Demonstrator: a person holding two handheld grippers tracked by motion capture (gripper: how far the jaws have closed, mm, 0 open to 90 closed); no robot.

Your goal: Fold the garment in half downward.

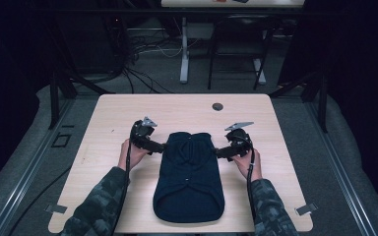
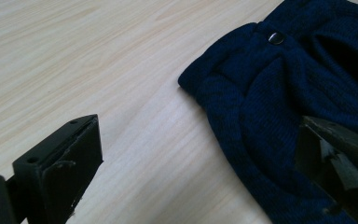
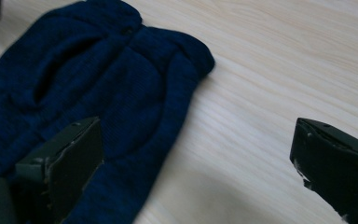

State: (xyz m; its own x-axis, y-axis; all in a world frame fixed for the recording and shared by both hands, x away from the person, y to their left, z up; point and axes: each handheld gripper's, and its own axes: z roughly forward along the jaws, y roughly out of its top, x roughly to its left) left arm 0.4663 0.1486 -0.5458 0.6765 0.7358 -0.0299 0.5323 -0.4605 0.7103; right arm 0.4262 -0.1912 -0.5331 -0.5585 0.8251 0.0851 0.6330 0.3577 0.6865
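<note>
A dark navy knitted garment [image 1: 189, 174] lies flat in the middle of the light wooden table [image 1: 123, 113], folded in, with small snap buttons down its middle. My left gripper [image 1: 161, 146] rests at the garment's left edge, jaws wide open. In the left gripper view the cloth [image 2: 284, 93] with a snap button [image 2: 275, 38] lies under the right jaw, and the gripper [image 2: 205, 163] holds nothing. My right gripper [image 1: 218, 153] sits at the garment's right edge, also open. In the right gripper view the knit [image 3: 88, 88] lies beneath the left jaw of the gripper [image 3: 196, 163].
A round cable hole [image 1: 217, 106] sits near the table's far edge. Metal clips [image 1: 306, 209] mark the near corners. Beyond the table stand a chair [image 1: 236, 49] and a desk leg [image 1: 184, 49] among floor cables. Bare tabletop lies to either side of the garment.
</note>
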